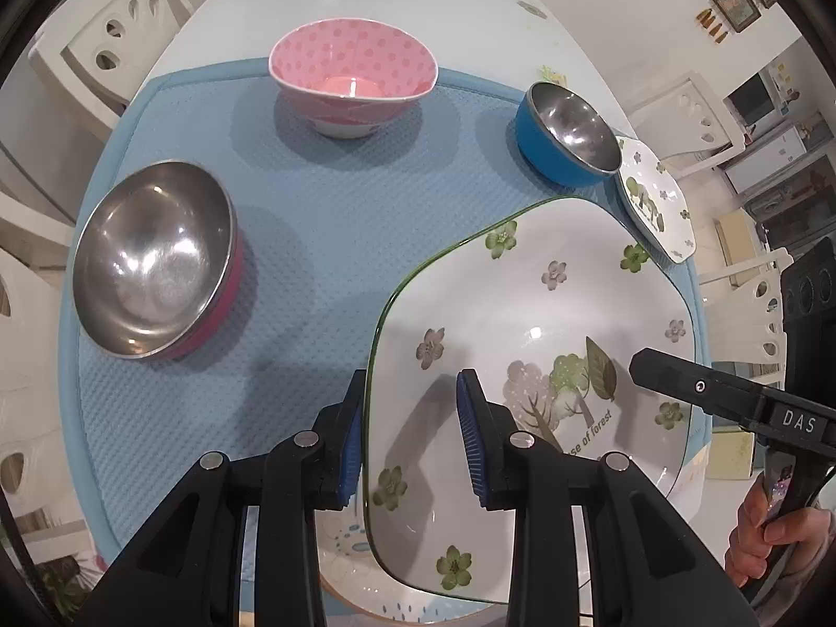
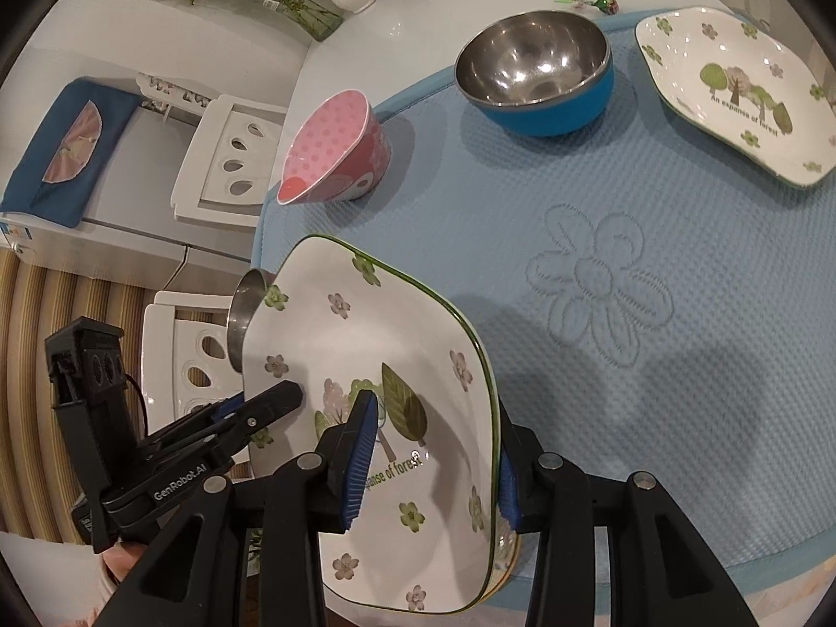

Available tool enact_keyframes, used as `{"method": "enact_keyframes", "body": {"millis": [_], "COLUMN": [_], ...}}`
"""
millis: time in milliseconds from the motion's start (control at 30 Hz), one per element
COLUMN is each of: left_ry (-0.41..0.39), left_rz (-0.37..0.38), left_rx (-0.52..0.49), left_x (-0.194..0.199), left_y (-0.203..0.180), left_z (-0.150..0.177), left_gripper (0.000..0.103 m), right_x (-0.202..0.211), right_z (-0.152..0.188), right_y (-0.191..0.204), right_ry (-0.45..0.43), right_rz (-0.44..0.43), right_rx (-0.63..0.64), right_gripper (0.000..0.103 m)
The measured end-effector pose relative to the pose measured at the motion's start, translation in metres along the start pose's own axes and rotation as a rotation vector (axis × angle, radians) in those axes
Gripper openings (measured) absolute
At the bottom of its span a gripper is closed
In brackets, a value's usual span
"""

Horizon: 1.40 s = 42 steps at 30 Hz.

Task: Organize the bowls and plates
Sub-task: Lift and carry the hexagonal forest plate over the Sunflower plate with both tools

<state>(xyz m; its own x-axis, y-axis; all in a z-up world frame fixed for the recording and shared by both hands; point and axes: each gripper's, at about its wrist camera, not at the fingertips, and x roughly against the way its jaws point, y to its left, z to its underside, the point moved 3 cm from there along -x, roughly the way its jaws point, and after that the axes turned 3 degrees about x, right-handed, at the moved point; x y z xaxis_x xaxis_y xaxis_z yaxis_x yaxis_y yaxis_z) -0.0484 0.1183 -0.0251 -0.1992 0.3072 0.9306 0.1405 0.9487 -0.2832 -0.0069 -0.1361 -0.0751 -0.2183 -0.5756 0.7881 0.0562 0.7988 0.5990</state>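
Right wrist view: your right gripper (image 2: pixel 428 462) and left gripper (image 1: pixel 410 439) each pinch the plate (image 2: pixel 366 366); next, set it on the dotted plate (image 1: pixel 345 559).

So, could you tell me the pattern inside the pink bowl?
Darker pink polka dots on the pink bowl; left wrist view.

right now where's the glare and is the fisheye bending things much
Left wrist view: bright glints inside the pink-sided steel bowl and on the floral plate; the blue mat bulges into a curve. Right wrist view: highlights in the blue steel bowl; edges vignette black; both views sharp.
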Motion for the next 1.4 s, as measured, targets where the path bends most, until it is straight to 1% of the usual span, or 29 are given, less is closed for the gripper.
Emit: {"method": "enact_keyframes", "body": {"millis": [467,667,967,1200,1267,1400], "left_ry": [0.025,0.047,0.077,0.105,0.109,0.115], "left_rz": [0.015,0.017,0.014,0.007,0.016,-0.007], "left_rx": [-0.008,0.007,0.007,0.01,0.011,-0.025], "left_x": [-0.003,-0.01,-0.021,-0.03,-0.032,-0.036], "left_y": [0.016,0.026,0.032,0.037,0.037,0.03], "left_z": [0.026,0.038,0.054,0.061,0.061,0.061], "left_gripper": [0.028,0.028,0.028,0.029,0.03,0.031], "right_x": [-0.02,-0.034,-0.057,-0.068,-0.074,-0.083], "right_z": [0.019,0.03,0.049,0.054,0.056,0.059], "right_y": [0.012,0.016,0.009,0.003,0.001,-0.005], "right_ry": [0.039,0.064,0.104,0.133,0.146,0.166], "right_rz": [0.025,0.038,0.058,0.065,0.083,0.094], "right_rx": [-0.006,-0.008,-0.047,-0.066,-0.066,-0.085], "right_gripper": [0.04,0.04,0.04,0.04,0.04,0.04]}}
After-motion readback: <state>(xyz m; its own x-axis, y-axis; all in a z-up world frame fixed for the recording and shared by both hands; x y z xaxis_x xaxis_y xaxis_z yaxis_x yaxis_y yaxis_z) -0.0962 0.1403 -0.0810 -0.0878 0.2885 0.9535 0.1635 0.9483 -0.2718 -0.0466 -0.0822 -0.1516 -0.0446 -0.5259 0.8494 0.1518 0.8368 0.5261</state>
